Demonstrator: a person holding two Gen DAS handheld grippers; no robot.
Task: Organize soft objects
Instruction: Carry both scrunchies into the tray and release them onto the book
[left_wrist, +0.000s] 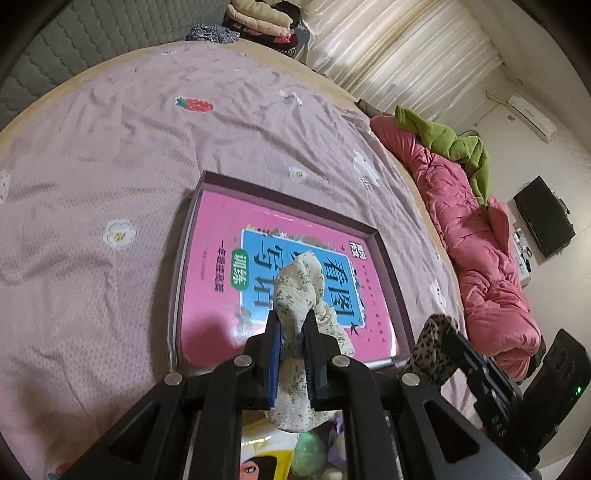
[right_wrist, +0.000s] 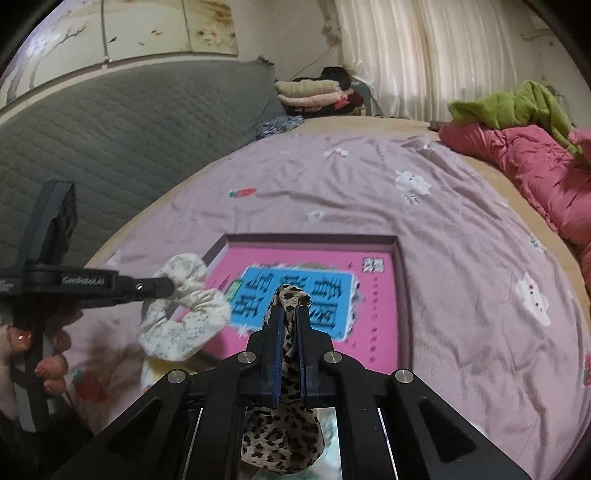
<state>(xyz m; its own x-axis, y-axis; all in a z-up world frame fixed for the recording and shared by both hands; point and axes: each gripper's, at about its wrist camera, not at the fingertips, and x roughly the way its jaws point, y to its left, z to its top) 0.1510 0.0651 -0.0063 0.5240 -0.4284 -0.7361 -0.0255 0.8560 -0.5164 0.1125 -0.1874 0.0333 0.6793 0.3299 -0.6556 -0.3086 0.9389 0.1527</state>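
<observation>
My left gripper (left_wrist: 293, 317) is shut on a cream floral scrunchie (left_wrist: 301, 280), which hangs over the near end of a shallow box (left_wrist: 201, 192) lined with a pink printed sheet. From the right wrist view the same scrunchie (right_wrist: 184, 302) dangles from the left gripper (right_wrist: 168, 288) at the box's near left corner. My right gripper (right_wrist: 290, 314) is shut on a leopard-print scrunchie (right_wrist: 290, 295), held above the box (right_wrist: 400, 280). In the left wrist view that leopard scrunchie (left_wrist: 434, 347) shows at the lower right, beside the box's near right corner.
The box lies on a bed with a lilac sheet (left_wrist: 110, 147). A pink duvet (left_wrist: 480, 236) with a green garment (left_wrist: 443, 136) runs along the far side. Folded clothes (right_wrist: 314, 92) are stacked by the grey quilted headboard (right_wrist: 110, 140). A hand (right_wrist: 48, 365) grips the left tool.
</observation>
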